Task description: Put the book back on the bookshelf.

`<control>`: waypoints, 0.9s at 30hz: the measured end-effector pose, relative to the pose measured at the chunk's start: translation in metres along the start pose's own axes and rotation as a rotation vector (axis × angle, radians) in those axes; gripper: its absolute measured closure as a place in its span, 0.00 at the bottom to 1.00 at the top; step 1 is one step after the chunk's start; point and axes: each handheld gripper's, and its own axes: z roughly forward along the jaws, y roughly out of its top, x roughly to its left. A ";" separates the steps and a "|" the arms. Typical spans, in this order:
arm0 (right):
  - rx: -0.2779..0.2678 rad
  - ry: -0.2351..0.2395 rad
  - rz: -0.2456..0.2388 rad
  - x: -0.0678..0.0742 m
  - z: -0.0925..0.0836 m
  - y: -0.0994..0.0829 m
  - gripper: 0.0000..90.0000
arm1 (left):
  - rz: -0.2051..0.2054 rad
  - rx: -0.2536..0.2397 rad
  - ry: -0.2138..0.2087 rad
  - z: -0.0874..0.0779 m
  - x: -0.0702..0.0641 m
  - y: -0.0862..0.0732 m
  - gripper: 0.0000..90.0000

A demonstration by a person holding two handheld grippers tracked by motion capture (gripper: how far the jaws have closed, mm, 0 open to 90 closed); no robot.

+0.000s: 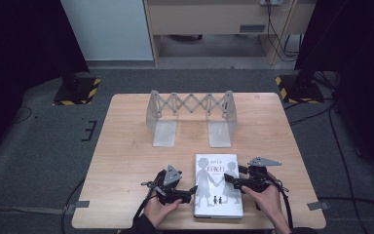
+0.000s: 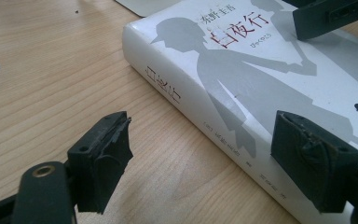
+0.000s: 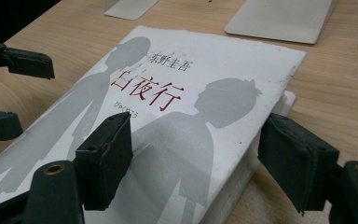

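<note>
Both grippers, left and right, flank the flat book, fingers spread

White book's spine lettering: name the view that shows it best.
The left gripper view: the white hardcover book's spine faces it, lettering visible between open jaws. The right gripper view shows the cover and page edge; the high view shows the cover from above.

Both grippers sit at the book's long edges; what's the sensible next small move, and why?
Probably close both on the book: the left gripper straddles its spine edge and the right gripper its page edge, jaws open, and the book lies flat on the table.
</note>
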 end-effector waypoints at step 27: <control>-0.127 0.023 -0.009 0.015 -0.004 0.018 0.27 | -0.001 0.000 -0.004 0.000 0.001 -0.001 0.20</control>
